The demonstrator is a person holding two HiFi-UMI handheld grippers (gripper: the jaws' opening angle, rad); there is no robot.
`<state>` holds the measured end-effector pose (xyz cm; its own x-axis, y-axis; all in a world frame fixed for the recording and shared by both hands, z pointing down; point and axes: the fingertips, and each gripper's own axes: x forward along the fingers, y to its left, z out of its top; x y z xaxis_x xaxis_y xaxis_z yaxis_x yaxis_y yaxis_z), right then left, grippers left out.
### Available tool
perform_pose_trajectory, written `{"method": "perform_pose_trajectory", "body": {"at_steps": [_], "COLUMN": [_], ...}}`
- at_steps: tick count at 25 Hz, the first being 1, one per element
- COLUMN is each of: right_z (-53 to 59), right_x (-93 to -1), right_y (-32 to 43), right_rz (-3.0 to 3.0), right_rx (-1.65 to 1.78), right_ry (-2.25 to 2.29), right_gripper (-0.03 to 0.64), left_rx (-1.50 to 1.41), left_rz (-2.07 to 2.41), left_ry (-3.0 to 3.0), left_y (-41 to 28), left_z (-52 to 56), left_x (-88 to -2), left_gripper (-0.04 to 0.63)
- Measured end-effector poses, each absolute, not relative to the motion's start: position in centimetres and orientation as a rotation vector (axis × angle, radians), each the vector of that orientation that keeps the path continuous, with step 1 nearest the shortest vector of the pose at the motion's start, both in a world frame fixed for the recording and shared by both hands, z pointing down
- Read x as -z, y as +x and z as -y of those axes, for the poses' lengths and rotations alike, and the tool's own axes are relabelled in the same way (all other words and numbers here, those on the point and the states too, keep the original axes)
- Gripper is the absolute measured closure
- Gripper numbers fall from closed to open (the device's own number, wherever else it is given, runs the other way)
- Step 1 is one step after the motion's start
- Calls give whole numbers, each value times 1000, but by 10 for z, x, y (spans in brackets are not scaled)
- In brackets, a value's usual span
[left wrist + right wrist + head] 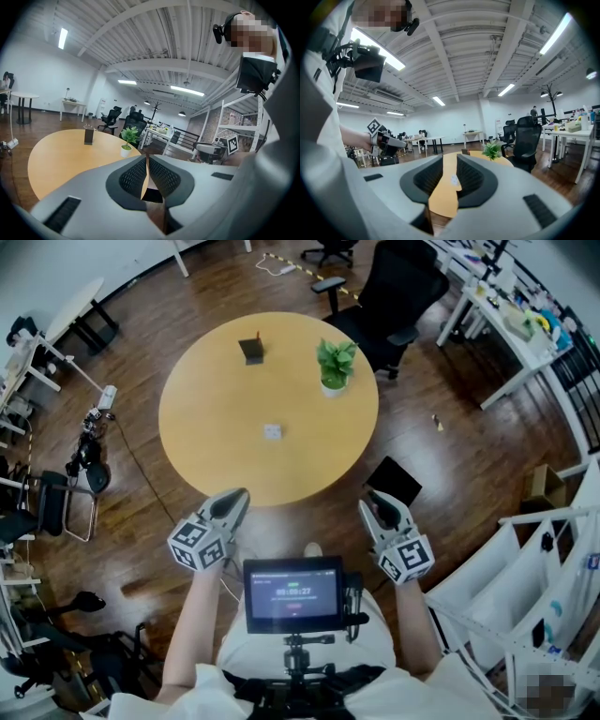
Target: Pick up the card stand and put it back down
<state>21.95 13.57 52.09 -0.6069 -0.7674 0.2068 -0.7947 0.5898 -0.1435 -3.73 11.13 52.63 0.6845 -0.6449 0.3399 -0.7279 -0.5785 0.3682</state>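
Standing on wooden floor (469,446), round table (216,442)

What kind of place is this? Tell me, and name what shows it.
Probably an open-plan office or lab: a round wooden table, black office chairs and white desks on a wood floor.

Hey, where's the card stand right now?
In the head view, the card stand is on the far side of the round table, just left of the potted plant.
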Motion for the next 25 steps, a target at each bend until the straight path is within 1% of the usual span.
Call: {"method": "perform_pose_trajectory", "body": {"at_steps": [7, 10, 18, 23, 25], "right_z": [-132, -132, -126, -126, -127], "right_x": [-518, -519, -527, -528, -526], "right_y": [221, 223, 218, 218, 213], "right_rz": [2702, 2700, 2697, 2734, 2756], "right_rx": [-342, -349, -381, -410, -431], "right_ry": [1337, 1340, 1304, 1265, 1232], "right_gripper": [518, 534, 543, 607, 611], "left_rx": [-242, -248, -270, -295, -307], "left_rz": [1051, 1045, 1040, 1023, 1019], "left_ry": [2420, 2421, 2408, 2399, 2397], "left_y": [-36, -34, -35, -28, -27], "left_z": [-107, -106, -99, -100, -100], "left_x": [-524, -525, -530, -538, -539], "left_gripper": [586, 586, 594, 594, 594]}}
